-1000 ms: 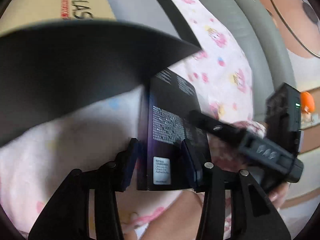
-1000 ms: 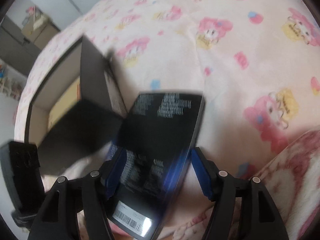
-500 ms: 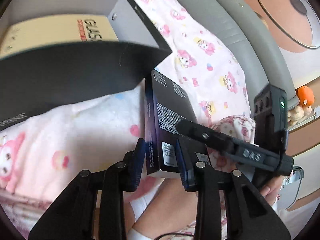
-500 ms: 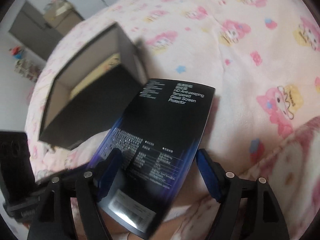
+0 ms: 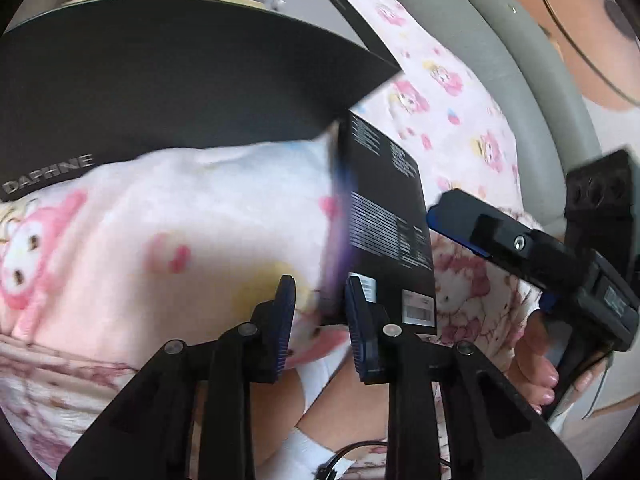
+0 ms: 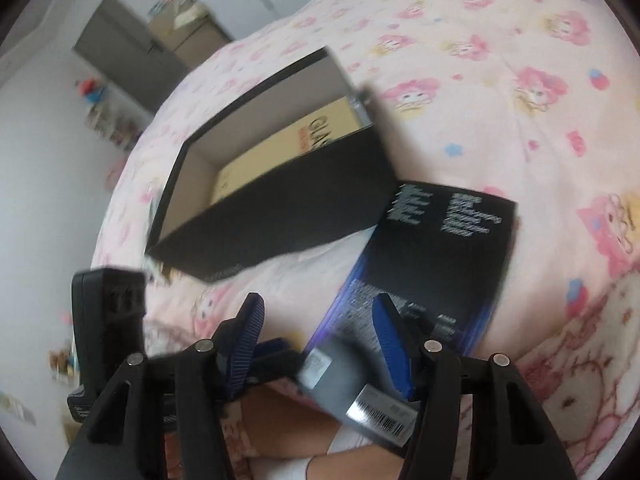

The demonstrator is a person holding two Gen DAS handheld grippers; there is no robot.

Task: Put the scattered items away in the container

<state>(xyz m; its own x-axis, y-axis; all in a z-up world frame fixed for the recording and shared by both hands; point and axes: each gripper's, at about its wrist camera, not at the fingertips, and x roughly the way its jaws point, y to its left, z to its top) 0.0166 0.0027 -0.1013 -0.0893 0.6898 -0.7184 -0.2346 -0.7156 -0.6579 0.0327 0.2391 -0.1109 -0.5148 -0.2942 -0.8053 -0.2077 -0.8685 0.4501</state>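
Observation:
A flat black screen-protector box (image 5: 386, 216) (image 6: 436, 248) is held edge-up over the pink bedspread, near a black open container box (image 5: 168, 76) (image 6: 276, 200). A yellow "GLAS" box (image 6: 288, 140) lies inside the container. My left gripper (image 5: 320, 328) grips the black box's near lower edge between its blue pads. My right gripper (image 6: 320, 340) is open; its right finger (image 6: 390, 340) lies over the box's face, its left finger away from it. The right gripper also shows in the left wrist view (image 5: 520, 248).
The pink cartoon-print bedspread (image 6: 500, 80) covers the bed. A grey padded headboard (image 5: 500, 60) curves at the right. The person's knee and white sock (image 5: 320, 420) are below the grippers. A dresser and shelves (image 6: 132, 56) stand far left.
My right gripper has let go of the black box and drawn back and left. My left gripper now holds the box alone, closer to the container.

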